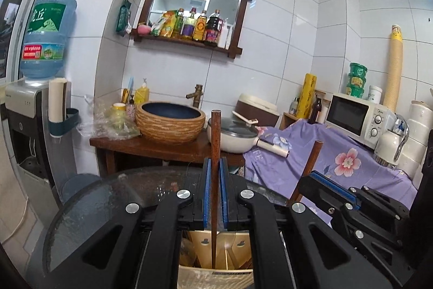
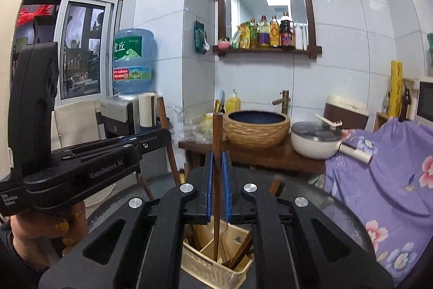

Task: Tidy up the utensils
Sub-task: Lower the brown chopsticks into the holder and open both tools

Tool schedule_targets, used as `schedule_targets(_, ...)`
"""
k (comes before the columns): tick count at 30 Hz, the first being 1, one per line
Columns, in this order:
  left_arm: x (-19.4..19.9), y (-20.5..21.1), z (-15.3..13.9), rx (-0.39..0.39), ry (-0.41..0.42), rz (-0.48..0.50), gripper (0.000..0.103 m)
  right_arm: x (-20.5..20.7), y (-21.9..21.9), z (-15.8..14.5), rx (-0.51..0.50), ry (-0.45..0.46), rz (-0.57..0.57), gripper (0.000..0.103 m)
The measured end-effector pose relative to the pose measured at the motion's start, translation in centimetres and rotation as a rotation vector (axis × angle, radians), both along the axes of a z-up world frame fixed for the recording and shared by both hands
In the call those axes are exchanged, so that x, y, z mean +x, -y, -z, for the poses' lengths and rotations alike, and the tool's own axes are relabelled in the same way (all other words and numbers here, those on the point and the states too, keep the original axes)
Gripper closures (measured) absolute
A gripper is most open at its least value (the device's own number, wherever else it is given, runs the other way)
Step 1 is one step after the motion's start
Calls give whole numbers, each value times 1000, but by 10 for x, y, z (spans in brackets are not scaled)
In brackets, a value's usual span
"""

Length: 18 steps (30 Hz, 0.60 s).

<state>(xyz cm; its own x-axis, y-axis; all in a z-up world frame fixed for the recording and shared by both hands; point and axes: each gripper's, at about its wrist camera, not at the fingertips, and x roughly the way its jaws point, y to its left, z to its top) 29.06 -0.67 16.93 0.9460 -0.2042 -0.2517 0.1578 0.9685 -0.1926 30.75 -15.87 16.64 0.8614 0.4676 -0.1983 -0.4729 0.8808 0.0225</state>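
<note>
Left gripper (image 1: 215, 178) clamped on upright chopstick (image 1: 215, 153) | right gripper (image 2: 218, 172) clamped on second chopstick (image 2: 217, 153) | both above beige utensil holder (image 2: 213, 268)

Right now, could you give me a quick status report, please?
Left gripper shut on a wooden stick. Right gripper shut on another wooden stick. Both above the utensil basket. Nothing blocking.

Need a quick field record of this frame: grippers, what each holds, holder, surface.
left gripper: shut on a brown wooden stick, upright
right gripper: shut on a second wooden stick, upright
stick ends: both reach down into the holder
holder: beige utensil basket with compartments, more utensils inside
surface: round dark glass table
background: basin, lidded pan, microwave
</note>
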Motion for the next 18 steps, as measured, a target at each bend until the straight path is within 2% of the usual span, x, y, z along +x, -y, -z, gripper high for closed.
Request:
schedule_targets(8,7,-2,40,13,-94,21,97,9,-4,39,-13,-78,1,95)
schedule_targets(18,12,4,67,54,-153,39,97,12,-2,56,-21,-110,24,95)
